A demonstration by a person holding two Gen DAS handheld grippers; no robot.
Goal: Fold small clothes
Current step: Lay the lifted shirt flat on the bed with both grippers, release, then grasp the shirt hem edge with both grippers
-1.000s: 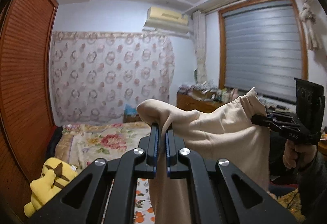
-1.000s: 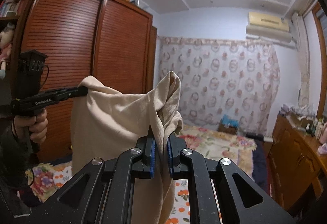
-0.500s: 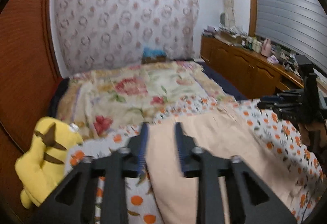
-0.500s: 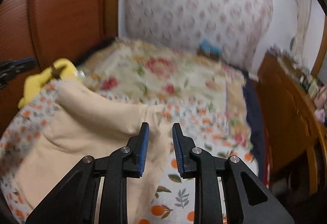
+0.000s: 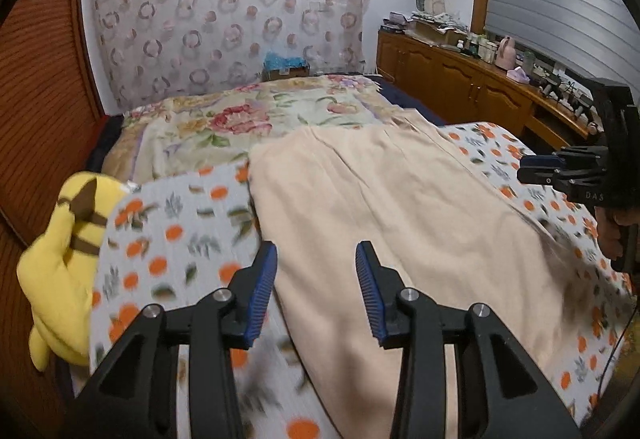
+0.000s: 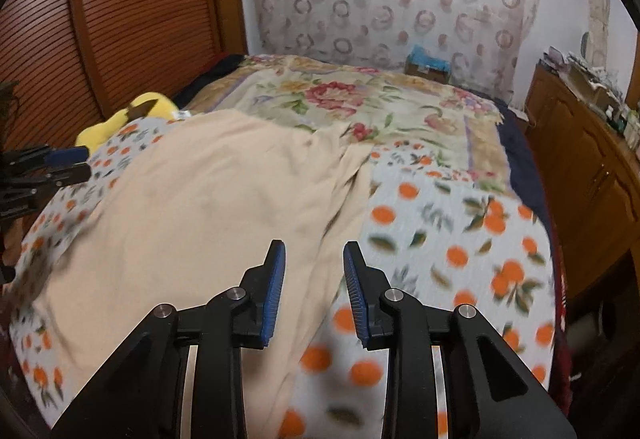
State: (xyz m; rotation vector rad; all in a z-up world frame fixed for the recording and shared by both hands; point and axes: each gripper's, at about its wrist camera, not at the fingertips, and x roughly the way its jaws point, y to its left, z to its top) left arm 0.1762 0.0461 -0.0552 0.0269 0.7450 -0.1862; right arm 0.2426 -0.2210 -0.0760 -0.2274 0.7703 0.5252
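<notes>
Beige and soft, a small cotton garment (image 5: pixel 400 207) lies spread flat on the white bedcover printed with oranges (image 5: pixel 176 223), its far edge reaching the floral quilt (image 5: pixel 240 119) beyond. Both grippers have let it go and their jaws are opening, with nothing pinched between the blue ribbed pads. Ahead of the left gripper (image 5: pixel 316 263), the cloth runs under the gap and off to the side of the right-hand finger, while the left-hand finger (image 5: pixel 264 279) stands over the garment's edge and the orange print. Ahead of the right gripper (image 6: pixel 314 259), the garment fills the side of the left-hand finger (image 6: pixel 274 279) and passes beneath the gap; the right-hand finger sits over its edge and bare bedcover. A yellow plush toy with brown stripes (image 5: pixel 64 247) lies beyond the left gripper's outer finger, at the bedcover's edge beside the brown slatted wardrobe door (image 6: pixel 120 7).
</notes>
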